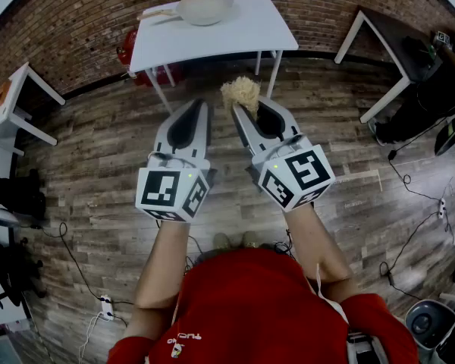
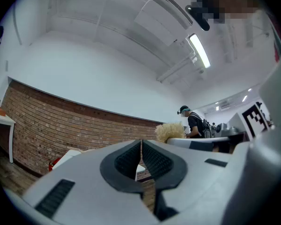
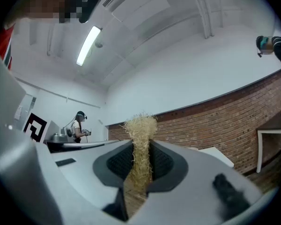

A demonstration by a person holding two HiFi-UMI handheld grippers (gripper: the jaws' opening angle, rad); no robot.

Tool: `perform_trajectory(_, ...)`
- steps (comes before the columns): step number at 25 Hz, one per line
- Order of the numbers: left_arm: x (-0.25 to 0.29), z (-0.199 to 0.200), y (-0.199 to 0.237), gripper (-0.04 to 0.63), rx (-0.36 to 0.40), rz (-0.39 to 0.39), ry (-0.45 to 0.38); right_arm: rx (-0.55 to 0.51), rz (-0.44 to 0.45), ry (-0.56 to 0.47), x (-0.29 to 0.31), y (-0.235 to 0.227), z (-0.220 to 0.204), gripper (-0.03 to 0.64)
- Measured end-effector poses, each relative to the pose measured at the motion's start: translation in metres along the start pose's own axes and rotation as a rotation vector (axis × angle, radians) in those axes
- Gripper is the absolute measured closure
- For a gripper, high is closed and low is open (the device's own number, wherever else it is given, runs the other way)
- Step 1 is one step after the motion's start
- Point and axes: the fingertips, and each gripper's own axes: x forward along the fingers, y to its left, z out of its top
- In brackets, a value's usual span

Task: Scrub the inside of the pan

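Head view first. Left gripper [image 1: 192,112] and right gripper [image 1: 249,112] are held side by side over the wooden floor [image 1: 98,165], jaws pointing forward. A straw-coloured scrubber [image 1: 241,92] sticks out past the right gripper's tips. The pan [image 1: 205,7] sits on a white table [image 1: 220,36] straight ahead of both grippers and well apart from them, with its handle on the left gripper's side.

Left gripper view. Left gripper [image 2: 141,147]: jaws pressed together, ribbed pads meeting at a thin seam with nothing between them. The scrubber [image 2: 168,131] shows as a pale tuft off to the right. The pan cannot be made out in this view.

Right gripper view. Right gripper [image 3: 141,150]: jaws pinching the scrubber [image 3: 141,128]. The fibres run down between the pads, and the loose tuft stands clear above the tips. A brick wall [image 3: 225,125] lies beyond.
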Motion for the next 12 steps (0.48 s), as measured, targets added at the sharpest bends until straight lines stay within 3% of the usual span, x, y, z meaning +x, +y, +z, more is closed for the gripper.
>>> perform_trajectory(12,0.012,-0.007,-0.014,0.572,0.008,0.04,0.007,0.028,0.017,-0.012,-0.014,-0.027,0.0,0.531)
